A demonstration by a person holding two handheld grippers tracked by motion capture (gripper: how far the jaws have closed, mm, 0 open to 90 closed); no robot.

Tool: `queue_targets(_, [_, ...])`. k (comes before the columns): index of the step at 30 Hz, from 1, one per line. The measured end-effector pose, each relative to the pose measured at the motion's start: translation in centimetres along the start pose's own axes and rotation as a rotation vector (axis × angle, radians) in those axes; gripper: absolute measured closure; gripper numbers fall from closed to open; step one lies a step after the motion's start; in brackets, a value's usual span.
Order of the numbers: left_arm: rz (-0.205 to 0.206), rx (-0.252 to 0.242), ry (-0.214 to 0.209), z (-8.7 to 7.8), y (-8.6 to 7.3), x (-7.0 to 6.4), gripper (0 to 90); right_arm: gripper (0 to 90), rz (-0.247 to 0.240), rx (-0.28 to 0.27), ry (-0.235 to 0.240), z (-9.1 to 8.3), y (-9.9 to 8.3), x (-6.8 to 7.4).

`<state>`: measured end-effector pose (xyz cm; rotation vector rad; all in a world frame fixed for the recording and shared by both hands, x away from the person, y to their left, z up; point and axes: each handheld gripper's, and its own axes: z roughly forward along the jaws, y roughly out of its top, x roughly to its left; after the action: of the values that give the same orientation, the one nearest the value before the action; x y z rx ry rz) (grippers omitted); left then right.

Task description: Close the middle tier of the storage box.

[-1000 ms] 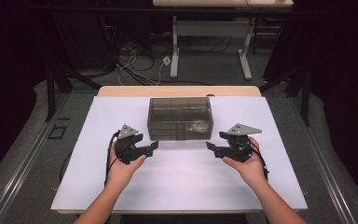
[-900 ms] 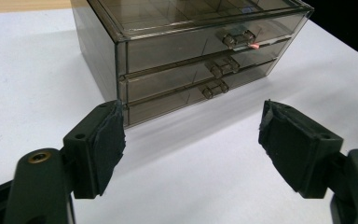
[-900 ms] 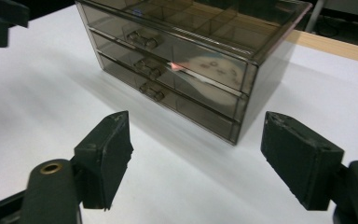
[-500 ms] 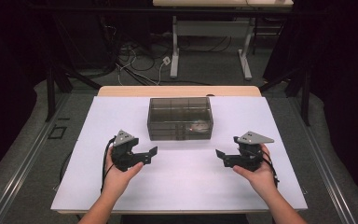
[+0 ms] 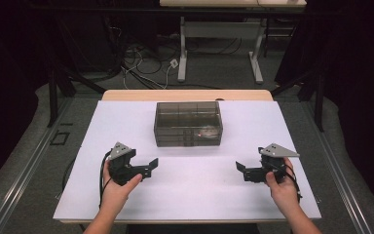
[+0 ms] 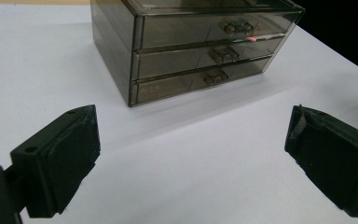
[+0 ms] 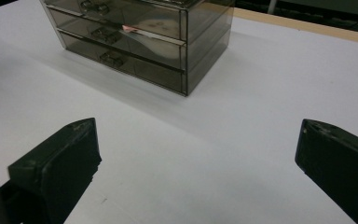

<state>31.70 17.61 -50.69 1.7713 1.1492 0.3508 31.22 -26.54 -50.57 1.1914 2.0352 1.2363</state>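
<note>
Drawers in the smoky transparent three-drawer box all appear pushed in, each with a small clear handle on its front; something pink glints inside. The box stands toward the far middle of the white table, well apart from both tools. The left gripper and right gripper hover low over the near part of the table, jaws wide apart and holding nothing.

The handles look tiny against the broad pads, so a pinch could slip off. The box also looks light; pulling a drawer with nothing steadying the body would likely drag the whole unit toward the person.

Around the table the room is dark, with grey carpet, tangled cables and the white legs of another desk behind.
</note>
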Motion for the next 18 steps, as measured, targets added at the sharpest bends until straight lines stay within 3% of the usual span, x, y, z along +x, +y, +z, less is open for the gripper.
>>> queue_targets(10, [0.006,-0.05,0.009,-0.7,-0.8,1.3,0.4,0.0,0.009,-0.001,-0.037,-0.2,-1.3,-1.3])
queue_targets(18, [-0.007,-0.042,0.028,-0.6,-1.7,2.2,0.4,0.0,0.024,0.015,-0.07,0.0,-2.5,-2.4])
